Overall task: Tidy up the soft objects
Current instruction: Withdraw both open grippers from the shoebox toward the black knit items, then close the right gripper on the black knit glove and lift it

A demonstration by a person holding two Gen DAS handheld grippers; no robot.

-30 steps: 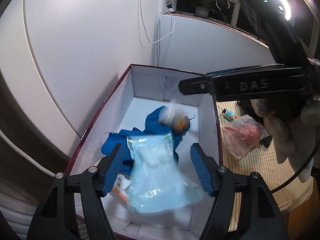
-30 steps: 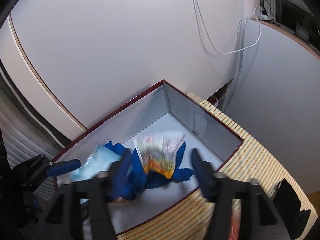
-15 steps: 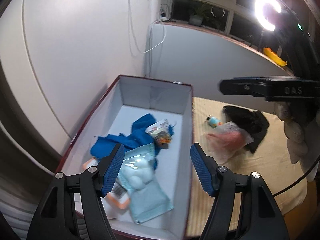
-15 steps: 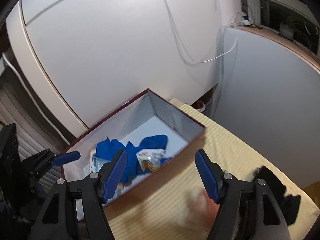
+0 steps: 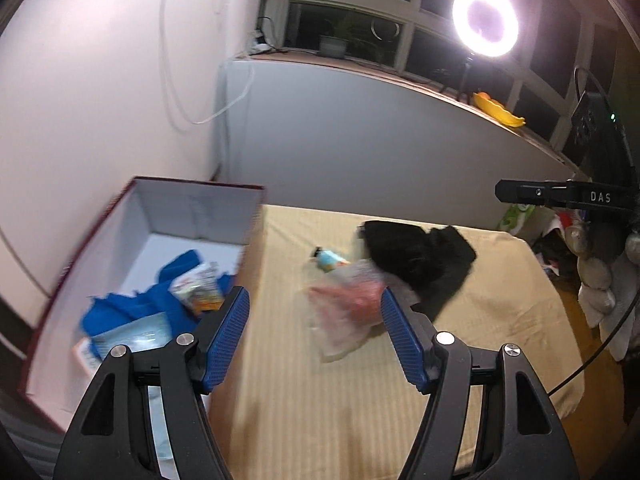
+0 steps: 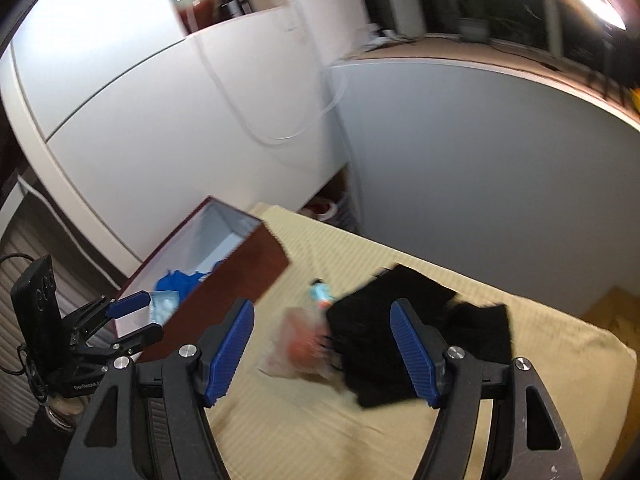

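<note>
Black cloth right of the box | clear pink-filled bag touching it | my left gripper agape, empty | my right gripper agape, empty

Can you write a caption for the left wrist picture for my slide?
Open left gripper above a striped beige cloth, facing a clear bag of pink stuff beside a dark red box.

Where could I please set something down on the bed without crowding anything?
The striped sheet is bare in front of the pink bag, and beyond the black cloth. It is crowded where bag, cloth and small bottle meet.
</note>
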